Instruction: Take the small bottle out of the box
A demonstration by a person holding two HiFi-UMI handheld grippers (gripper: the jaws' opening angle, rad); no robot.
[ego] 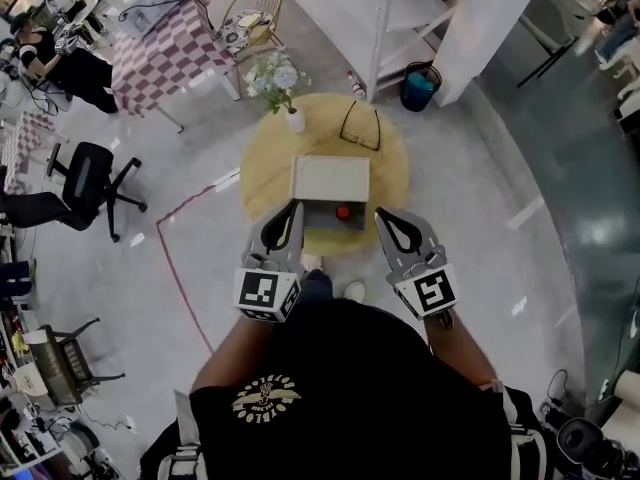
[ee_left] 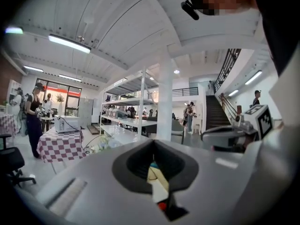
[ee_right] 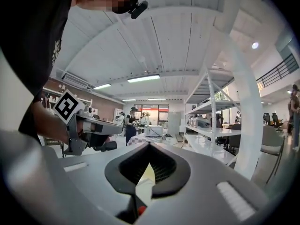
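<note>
On the round yellow table (ego: 268, 173) stands a pale grey box (ego: 330, 178). Its near part is open, and a small bottle with a red cap (ego: 343, 212) stands inside. My left gripper (ego: 295, 206) hangs at the box's near left corner, jaws together and empty. My right gripper (ego: 381, 214) hovers just right of the box, also shut and empty. In the left gripper view the jaws (ee_left: 153, 142) meet at their tips, and the red cap (ee_left: 161, 205) shows through the gap below. The right gripper view shows its jaws (ee_right: 149, 145) closed, with a red spot (ee_right: 141, 210) beneath.
A white vase of flowers (ego: 282, 86) and a pair of glasses (ego: 360, 126) sit on the table's far side. A black office chair (ego: 85, 183) stands to the left, with a checked-cloth table (ego: 165, 53) behind it. A white shelf rack (ego: 395, 13) and a blue bin (ego: 420, 86) stand behind the table.
</note>
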